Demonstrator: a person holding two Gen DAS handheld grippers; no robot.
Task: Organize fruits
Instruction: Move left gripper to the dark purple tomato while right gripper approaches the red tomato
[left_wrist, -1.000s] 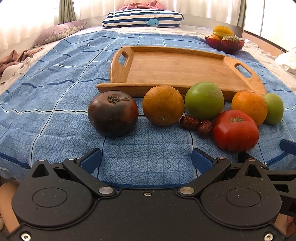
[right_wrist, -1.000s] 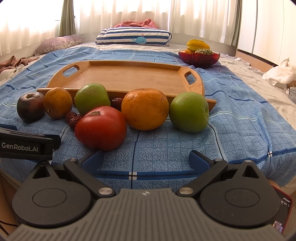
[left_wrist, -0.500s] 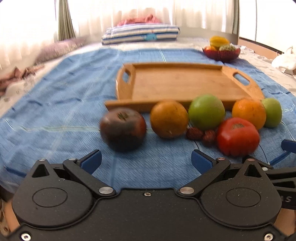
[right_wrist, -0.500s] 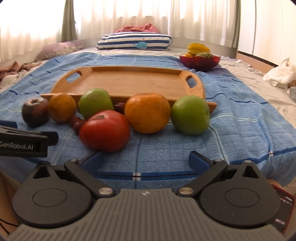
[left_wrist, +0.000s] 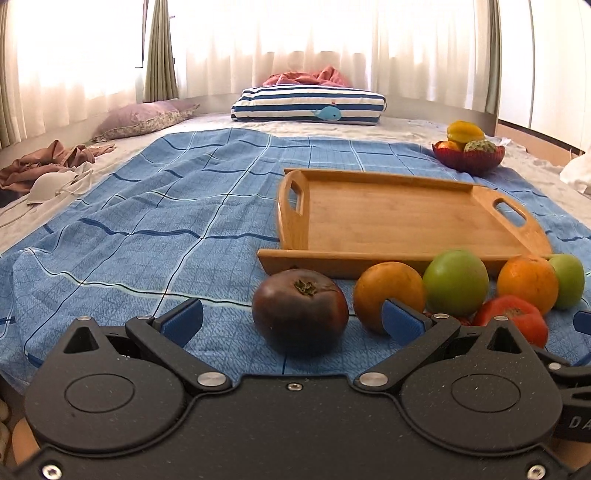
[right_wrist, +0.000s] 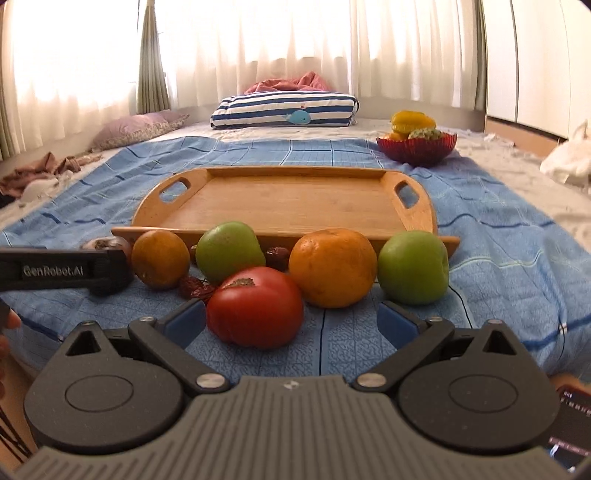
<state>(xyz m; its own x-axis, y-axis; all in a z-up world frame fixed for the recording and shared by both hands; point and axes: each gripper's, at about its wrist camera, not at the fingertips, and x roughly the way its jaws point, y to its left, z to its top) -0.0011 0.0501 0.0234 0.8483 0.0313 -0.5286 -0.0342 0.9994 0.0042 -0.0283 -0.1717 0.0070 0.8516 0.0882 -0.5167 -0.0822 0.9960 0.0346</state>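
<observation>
An empty wooden tray (left_wrist: 402, 221) (right_wrist: 288, 199) lies on the blue bedspread. In front of it sit a dark tomato (left_wrist: 300, 311), two oranges (left_wrist: 388, 295) (right_wrist: 332, 266), two green apples (left_wrist: 456, 282) (right_wrist: 413, 266), a red tomato (right_wrist: 255, 306) and a few red dates (right_wrist: 194, 287). My left gripper (left_wrist: 293, 320) is open, with the dark tomato just ahead between its blue fingers. My right gripper (right_wrist: 291, 320) is open, close behind the red tomato. The left gripper's body also shows in the right wrist view (right_wrist: 62, 271).
A red bowl (left_wrist: 468, 155) (right_wrist: 415, 147) of fruit stands behind the tray to the right. A striped pillow (left_wrist: 308, 107) and a purple pillow (left_wrist: 142, 120) lie at the bed's head. Clothes (left_wrist: 48, 164) lie at the far left.
Both grippers have tilted up and moved closer to the fruit. The left gripper has swung left, so the dark tomato now lies between its fingers. No fruit has moved.
</observation>
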